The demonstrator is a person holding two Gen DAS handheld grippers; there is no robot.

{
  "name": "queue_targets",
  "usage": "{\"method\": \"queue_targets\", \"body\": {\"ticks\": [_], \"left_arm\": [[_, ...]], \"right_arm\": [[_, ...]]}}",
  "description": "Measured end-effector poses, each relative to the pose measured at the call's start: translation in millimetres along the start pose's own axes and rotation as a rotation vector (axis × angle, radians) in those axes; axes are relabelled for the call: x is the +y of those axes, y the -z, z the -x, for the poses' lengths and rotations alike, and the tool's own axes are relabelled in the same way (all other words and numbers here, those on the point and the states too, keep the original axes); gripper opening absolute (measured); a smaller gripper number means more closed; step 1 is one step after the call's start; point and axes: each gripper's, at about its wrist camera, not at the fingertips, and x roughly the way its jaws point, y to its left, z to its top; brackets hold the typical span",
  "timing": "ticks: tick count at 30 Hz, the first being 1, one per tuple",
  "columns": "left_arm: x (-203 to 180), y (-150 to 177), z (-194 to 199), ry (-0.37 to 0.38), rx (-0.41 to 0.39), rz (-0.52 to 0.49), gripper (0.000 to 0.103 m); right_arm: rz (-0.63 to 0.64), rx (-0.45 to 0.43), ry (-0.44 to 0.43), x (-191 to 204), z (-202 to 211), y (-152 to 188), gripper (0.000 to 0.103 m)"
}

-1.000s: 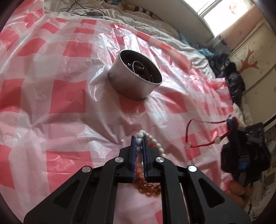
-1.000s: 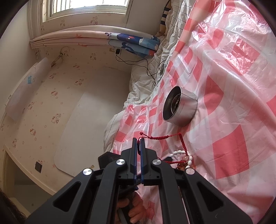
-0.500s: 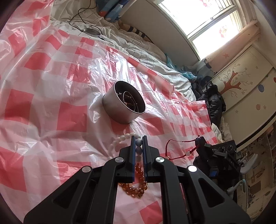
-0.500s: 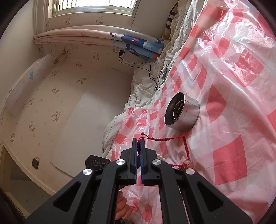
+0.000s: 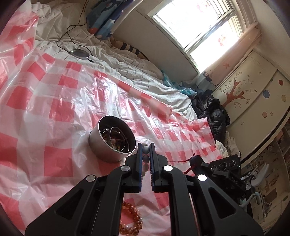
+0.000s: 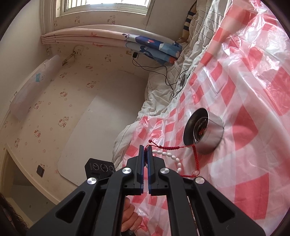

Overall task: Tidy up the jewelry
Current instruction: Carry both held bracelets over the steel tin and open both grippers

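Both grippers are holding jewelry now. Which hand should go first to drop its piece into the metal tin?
Left, probably. The left gripper is shut on the pearl bracelet right beside the tin's open rim. The right gripper pinches the red cord farther from the tin, facing its side.

A: What carries everything here?

B: A bed (image 5: 159,87), its white gridded quilt rumpled. A red-and-white checked plastic sheet (image 5: 54,112) is spread over most of it, wrinkled and glossy.

A: And directly on the sheet?

B: A round metal tin (image 5: 107,148) stands open near the middle, bangles and trinkets inside. An amber bead bracelet (image 5: 132,221) lies at six o'clock from it.

A: Anything on the bare quilt?

B: At eleven o'clock from the tin, a flat grey disc (image 5: 80,53) with a black cable (image 5: 72,29). Past that, a blue patterned pillow (image 5: 107,16).
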Motion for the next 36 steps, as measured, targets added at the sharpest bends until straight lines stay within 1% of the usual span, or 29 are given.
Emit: {"method": "queue_targets", "body": {"ticks": [5,16,24,26,27,30,32,36], "left_arm": [[-7,-12,-24,0.016,0.000,-0.002,0.006],[-19,-24,-65,0.057,0.007,0.013,0.006],[-7,-32,-96,0.045,0.033,0.040,0.006],[-2,-31,-101,0.014,0.041,0.044,0.006],[3,-30,-104,-0.030,0.052,0.040,0.006],[19,-25,-116,-0.203,0.114,0.023,0.007],[27,-24,-118,-0.268,0.124,0.015,0.007],[35,-28,-113,-0.321,0.105,0.012,0.007]], "right_arm": [[0.003,-0.010,-0.005,-2,-3,-11,0.004],[-0.025,-0.024,-0.012,-14,-5,-27,0.004],[-0.047,-0.042,-0.032,-20,-2,-35,0.004],[-0.047,-0.043,-0.032,-20,-2,-37,0.004],[-0.046,-0.043,-0.031,-21,-3,-38,0.004],[-0.052,-0.044,-0.031,-23,-3,-40,0.004],[-0.052,-0.042,-0.032,-24,-4,-40,0.004],[-0.050,-0.044,-0.034,-24,-3,-40,0.004]]}}
